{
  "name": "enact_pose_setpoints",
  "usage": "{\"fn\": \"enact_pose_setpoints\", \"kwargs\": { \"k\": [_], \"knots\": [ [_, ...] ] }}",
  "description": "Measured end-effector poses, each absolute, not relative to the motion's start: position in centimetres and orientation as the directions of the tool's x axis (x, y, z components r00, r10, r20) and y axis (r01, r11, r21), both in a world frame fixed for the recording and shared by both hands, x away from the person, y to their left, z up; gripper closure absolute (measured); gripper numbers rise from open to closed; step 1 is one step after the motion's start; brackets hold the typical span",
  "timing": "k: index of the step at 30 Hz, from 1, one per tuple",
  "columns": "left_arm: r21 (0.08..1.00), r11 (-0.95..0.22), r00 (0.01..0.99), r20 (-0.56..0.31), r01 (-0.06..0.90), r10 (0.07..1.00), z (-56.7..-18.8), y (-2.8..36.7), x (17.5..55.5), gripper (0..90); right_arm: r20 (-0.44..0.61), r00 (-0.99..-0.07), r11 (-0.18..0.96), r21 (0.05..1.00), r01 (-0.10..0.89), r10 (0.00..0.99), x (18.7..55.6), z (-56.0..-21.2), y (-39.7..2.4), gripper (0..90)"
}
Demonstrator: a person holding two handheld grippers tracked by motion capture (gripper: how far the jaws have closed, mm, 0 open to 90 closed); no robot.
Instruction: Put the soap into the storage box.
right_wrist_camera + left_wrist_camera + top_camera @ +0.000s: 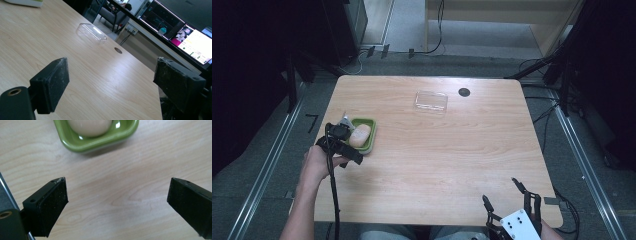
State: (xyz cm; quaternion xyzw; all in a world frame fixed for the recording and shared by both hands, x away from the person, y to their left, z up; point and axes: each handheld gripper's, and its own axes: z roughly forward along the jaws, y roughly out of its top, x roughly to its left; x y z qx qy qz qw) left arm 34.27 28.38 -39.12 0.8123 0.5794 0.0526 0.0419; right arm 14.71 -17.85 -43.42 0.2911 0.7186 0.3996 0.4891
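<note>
A green dish [371,131] with a pale rounded roll [360,135] in it sits near the table's left edge. My left gripper [348,143] is just on the near-left side of the dish, held by a hand. In the left gripper view its jaws [117,195] stand wide open over bare wood, with the dish [95,143] and roll [90,126] just ahead and nothing between the pads. My right gripper [501,192] rests at the table's near right corner, open and empty [111,75].
A clear plastic tray [431,101] [91,32] lies at the far middle of the table, with a dark cable hole [464,92] to its right. Bare wood spans the middle of the table [447,155]. Cables and stands ring the floor behind.
</note>
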Motion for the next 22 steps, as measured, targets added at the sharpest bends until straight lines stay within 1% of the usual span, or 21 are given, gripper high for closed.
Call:
{"fn": "enact_pose_setpoints", "kwargs": {
  "k": [3, 7, 13, 18, 22],
  "knots": [
    [0.096, -0.35, 0.349, 0.032, 0.932, 0.937, -39.8, 28.3, 33.4, 3.5, -0.47, -0.353, 0.511, 0.859, 0.029, 0.809, 14.7, -43.4, -17.8, 13.2],
    [0.089, -0.365, 0.364, 0.036, 0.927, 0.931, -40.4, 28.1, 32.3, 3.5, -0.468, -0.352, 0.509, 0.86, 0.028, 0.811, 14.7, -43.4, -17.9, 13.2],
    [0.041, -0.395, 0.395, 0.03, 0.918, 0.918, -41.1, 28.0, 31.1, 3.4, -0.471, -0.353, 0.512, 0.859, 0.027, 0.808, 14.7, -43.4, -17.9, 13.2],
    [0.022, -0.402, 0.402, 0.024, 0.915, 0.915, -41.9, 28.3, 30.2, 3.4, -0.471, -0.354, 0.512, 0.859, 0.025, 0.808, 14.7, -43.4, -17.9, 13.2],
    [0.025, -0.398, 0.397, 0.021, 0.917, 0.917, -42.4, 28.6, 30.1, 4.1, -0.472, -0.356, 0.512, 0.859, 0.023, 0.807, 14.7, -43.5, -17.8, 13.2]
  ]
}}
